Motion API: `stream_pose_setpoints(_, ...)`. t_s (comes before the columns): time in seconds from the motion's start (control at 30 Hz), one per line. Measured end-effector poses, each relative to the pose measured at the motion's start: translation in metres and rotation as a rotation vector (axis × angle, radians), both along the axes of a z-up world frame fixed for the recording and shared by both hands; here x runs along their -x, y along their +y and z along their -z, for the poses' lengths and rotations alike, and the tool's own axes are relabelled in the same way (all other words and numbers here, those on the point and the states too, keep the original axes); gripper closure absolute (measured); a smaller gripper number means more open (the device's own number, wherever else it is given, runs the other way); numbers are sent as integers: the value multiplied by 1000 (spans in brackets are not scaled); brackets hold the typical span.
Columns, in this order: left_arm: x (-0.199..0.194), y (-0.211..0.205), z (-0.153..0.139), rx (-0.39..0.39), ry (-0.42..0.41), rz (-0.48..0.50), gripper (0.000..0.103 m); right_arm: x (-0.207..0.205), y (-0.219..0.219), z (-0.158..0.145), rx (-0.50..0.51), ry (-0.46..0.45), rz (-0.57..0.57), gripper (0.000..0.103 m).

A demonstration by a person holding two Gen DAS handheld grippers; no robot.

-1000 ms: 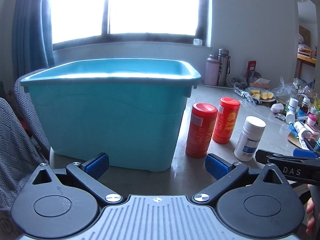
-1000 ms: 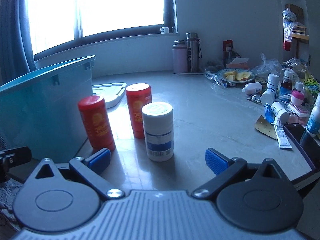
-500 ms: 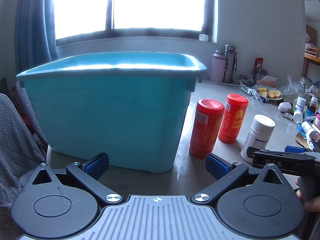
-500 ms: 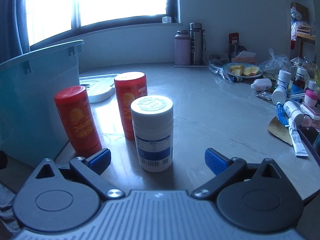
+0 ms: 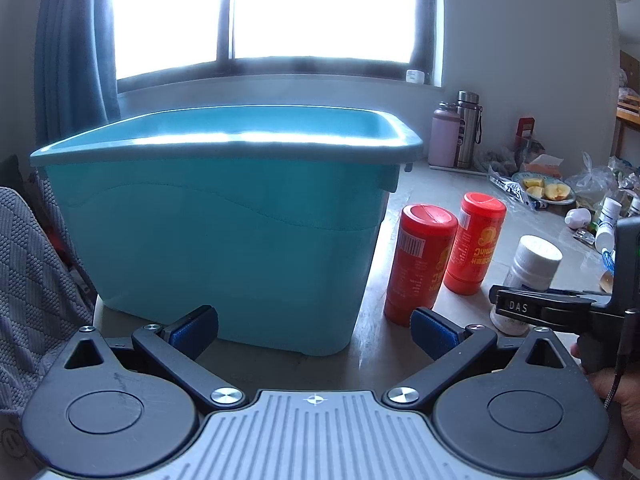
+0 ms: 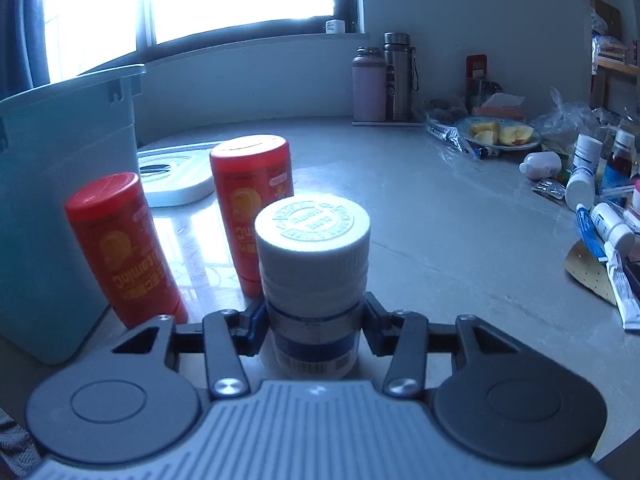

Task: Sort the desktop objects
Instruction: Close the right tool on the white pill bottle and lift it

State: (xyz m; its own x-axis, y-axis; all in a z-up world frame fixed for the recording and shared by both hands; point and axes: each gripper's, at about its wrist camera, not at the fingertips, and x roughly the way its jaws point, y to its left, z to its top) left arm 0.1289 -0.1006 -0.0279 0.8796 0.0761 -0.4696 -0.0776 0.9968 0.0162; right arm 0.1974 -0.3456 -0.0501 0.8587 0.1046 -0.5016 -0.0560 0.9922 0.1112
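A white pill bottle with a blue label stands on the grey tabletop. My right gripper is shut on its body, a pad on each side. The bottle also shows in the left wrist view, with the right gripper across it. Two red tubes stand just left of it, beside a large teal bin. My left gripper is open and empty, low in front of the bin.
A white lid lies behind the tubes. Two flasks stand at the back wall. A plate of fruit and several bottles, tubes and packets crowd the right side. A grey chair is at left.
My right gripper moved forward around the white bottle and shut on it. My left gripper has stayed open in front of the bin.
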Motion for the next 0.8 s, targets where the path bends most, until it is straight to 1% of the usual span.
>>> stream_pose_setpoints(0.1,1,2,1,4,-1,1,0,5,-1,-3,3,-1,-10,55)
stream_pose_setpoints(0.43,2,0,2,23,-7,24,0,36,-18,-20,3,-32,28,55)
stream_pose_setpoints(0.8,8,-18,7,24,-16,136,0,73,-29,-28,2,-43,72,55)
